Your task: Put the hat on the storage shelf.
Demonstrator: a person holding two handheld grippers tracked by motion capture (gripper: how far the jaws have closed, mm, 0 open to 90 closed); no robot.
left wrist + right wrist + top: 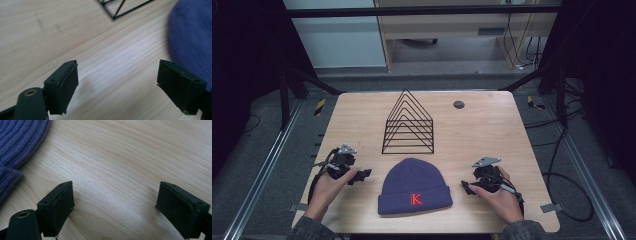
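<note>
Knit beanie [414, 186]: lay flat on the wooden table [482, 135], near its front edge and midway between the two grippers. Colour dark blue-violet, ribbed, with folded cuff turned toward the person and a red letter K [415, 198] on that cuff. Crown pointed toward the far side of the table. Held by neither gripper, touched by neither.

Left gripper [362, 175]: rested low over the table just beside the beanie's left edge, apart from it, jaws pointed toward the hat. Jaws stood wide, with bare wood between them. Gripped from behind by the person's left hand [328, 187]. In the left gripper view [117, 85], blue knit seen behind the right-hand jaw, slightly blurred; contact between that jaw and the fabric could not be told there.

Right gripper [468, 187]: sat near the beanie's right edge, a little apart, jaws pointed toward the cuff. Jaws likewise spread wide and empty. Held by the right hand [502, 200]. In the right gripper view [115, 205], ribbed knit and cuff corner seen at upper left, well clear of both jaws, bare wood grain between them.

Black wire rack [408, 123]: stood upright just behind the beanie, triangular frames nested one within another, peak uppermost. One corner seen at the top of the left gripper view.

Small dark round disc [458, 104]: set into the tabletop near the far edge, right of the rack.
</note>
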